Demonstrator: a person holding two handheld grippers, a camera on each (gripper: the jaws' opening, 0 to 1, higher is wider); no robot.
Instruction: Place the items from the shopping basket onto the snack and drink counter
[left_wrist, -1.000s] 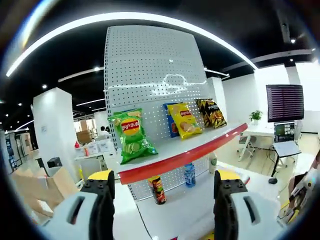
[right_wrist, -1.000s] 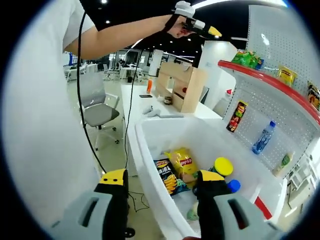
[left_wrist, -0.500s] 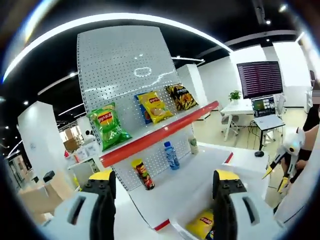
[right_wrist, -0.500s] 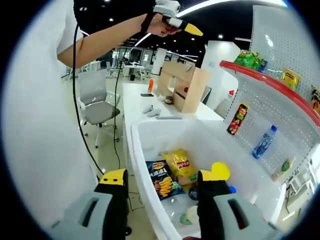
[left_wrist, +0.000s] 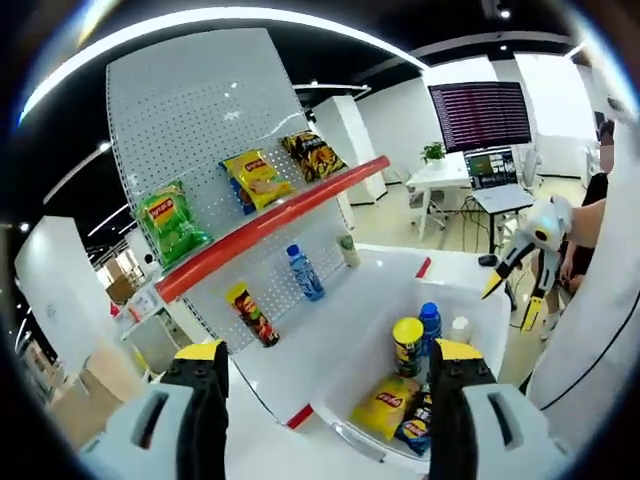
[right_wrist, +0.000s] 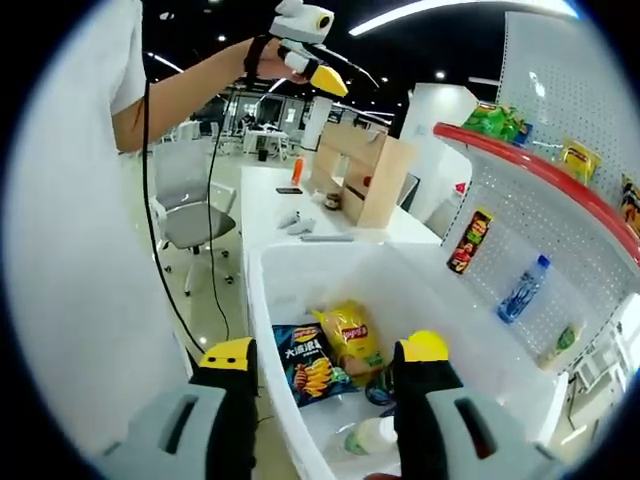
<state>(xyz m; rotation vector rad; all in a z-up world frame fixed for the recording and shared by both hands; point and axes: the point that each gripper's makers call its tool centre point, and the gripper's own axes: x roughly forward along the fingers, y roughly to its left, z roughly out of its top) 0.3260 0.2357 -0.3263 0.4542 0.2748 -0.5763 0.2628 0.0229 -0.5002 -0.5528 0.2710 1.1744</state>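
Both the left gripper (left_wrist: 325, 365) and right gripper (right_wrist: 325, 360) hang spread and empty above the white basket (right_wrist: 262, 300), where a yellow chip bag (right_wrist: 348, 338) lies

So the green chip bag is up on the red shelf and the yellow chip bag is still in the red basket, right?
Almost. The basket is white, not red; the right gripper view shows the yellow chip bag lying in it. The green chip bag does sit up on the red shelf, as the left gripper view shows.

White basket (right_wrist: 300, 270), red shelf edge (left_wrist: 270, 222)
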